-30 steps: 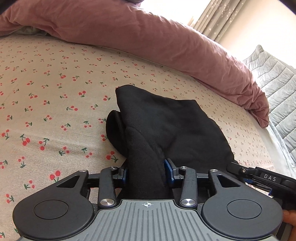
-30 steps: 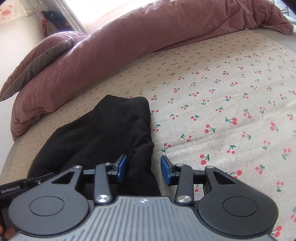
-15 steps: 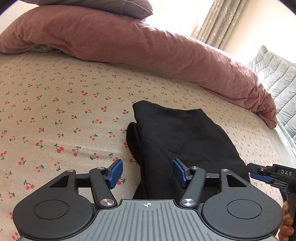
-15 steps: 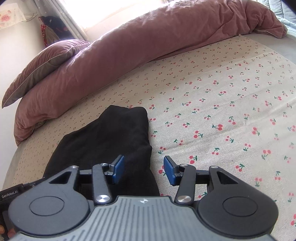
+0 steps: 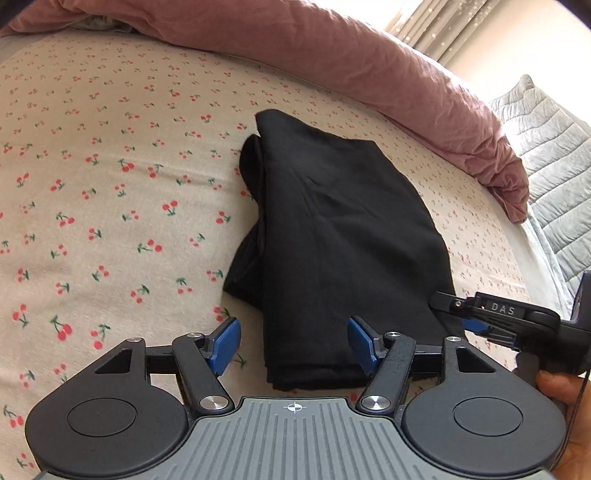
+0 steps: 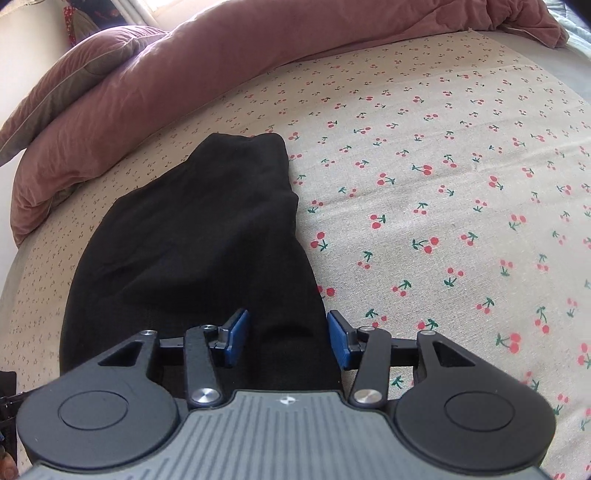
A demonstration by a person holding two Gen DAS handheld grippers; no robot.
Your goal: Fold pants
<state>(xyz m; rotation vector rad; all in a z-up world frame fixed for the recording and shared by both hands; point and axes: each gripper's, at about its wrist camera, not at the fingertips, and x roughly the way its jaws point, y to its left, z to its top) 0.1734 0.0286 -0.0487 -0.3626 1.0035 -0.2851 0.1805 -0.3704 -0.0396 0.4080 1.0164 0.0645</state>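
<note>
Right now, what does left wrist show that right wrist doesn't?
Left wrist only: the right tool at the pants' right edge, a hand holding it, a grey quilted blanket, curtains.
Right wrist only: a mauve pillow at the far left.
Both: the folded black pants on the cherry-print sheet, the mauve duvet behind, each camera's own tool open over the pants' near end.

Left gripper [image 5: 293, 345]: lower centre, jaws apart, pads gripping nothing.
Right gripper [image 6: 287, 339]: lower centre, jaws apart.

Left hand-held gripper [image 5: 293, 345] released the pants [image 5: 343, 236], apparently retreating.
</note>
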